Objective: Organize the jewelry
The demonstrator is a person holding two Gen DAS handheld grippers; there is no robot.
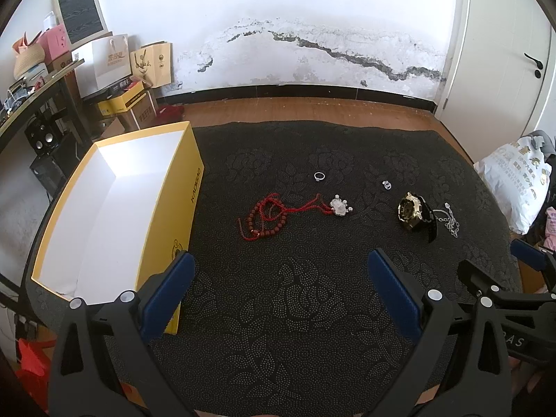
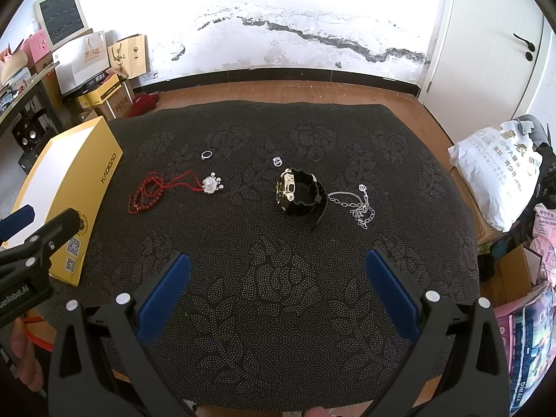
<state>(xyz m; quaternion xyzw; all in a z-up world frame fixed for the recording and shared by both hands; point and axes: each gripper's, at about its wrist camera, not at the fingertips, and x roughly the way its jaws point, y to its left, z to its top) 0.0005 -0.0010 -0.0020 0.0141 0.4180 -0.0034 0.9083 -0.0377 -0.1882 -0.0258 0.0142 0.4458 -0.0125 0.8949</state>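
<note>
On the dark patterned mat (image 1: 299,305) (image 2: 278,278) lie a red bead necklace (image 1: 266,217) (image 2: 149,191) with a silver pendant (image 1: 340,206) (image 2: 211,184), a silver ring (image 1: 319,176) (image 2: 206,154), a small silver charm (image 1: 386,185) (image 2: 277,162), a black and gold watch (image 1: 415,213) (image 2: 299,193) and a silver chain (image 1: 450,220) (image 2: 361,206). An open yellow box (image 1: 166,208) (image 2: 73,187) with a white inside stands at the left. My left gripper (image 1: 279,267) is open and empty near the mat's front, by the box. My right gripper (image 2: 278,267) is open and empty, in front of the watch.
Paper bags and cartons (image 1: 114,69) are stacked at the back left beside a black shelf (image 1: 34,104). A white sack (image 2: 497,180) and pink packages (image 2: 542,236) sit to the right of the mat. A white door (image 1: 504,52) is at the back right.
</note>
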